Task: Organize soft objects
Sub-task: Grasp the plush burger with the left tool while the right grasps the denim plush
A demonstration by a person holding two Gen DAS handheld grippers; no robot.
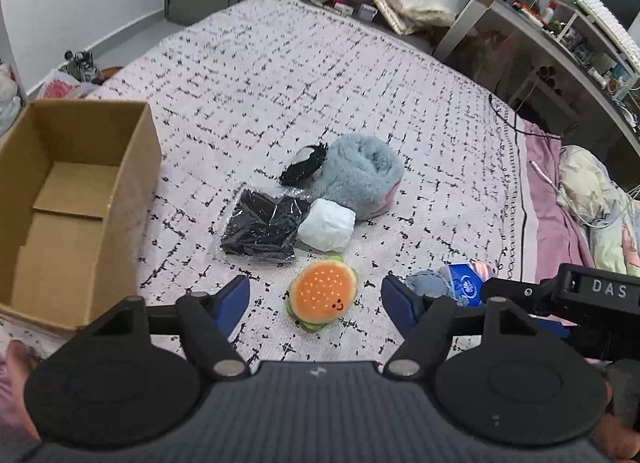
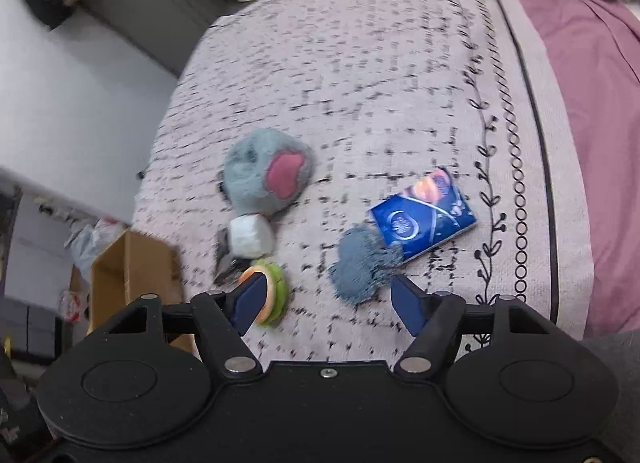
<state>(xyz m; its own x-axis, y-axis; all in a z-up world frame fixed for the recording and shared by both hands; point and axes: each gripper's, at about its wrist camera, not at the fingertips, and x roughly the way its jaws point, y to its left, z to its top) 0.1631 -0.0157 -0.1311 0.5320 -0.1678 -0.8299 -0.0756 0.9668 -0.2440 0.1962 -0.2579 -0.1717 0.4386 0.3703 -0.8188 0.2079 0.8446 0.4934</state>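
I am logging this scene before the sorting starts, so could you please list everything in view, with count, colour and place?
cardboard box: one, brown, open and empty, left on the bed cover
burger plush: one, orange and green, nearest the left gripper
white bundle: one, white, just beyond the burger plush
bagged black item: one, black in clear plastic, left of the white bundle
fluffy slipper: one, grey-blue with pink, behind the white bundle
black-and-white item: one, left of the fluffy slipper
tissue pack: one, blue, right side
grey-blue cloth: one, touching the tissue pack
bed cover: one, pale with black dashes
left gripper: open, empty
right gripper: open, empty
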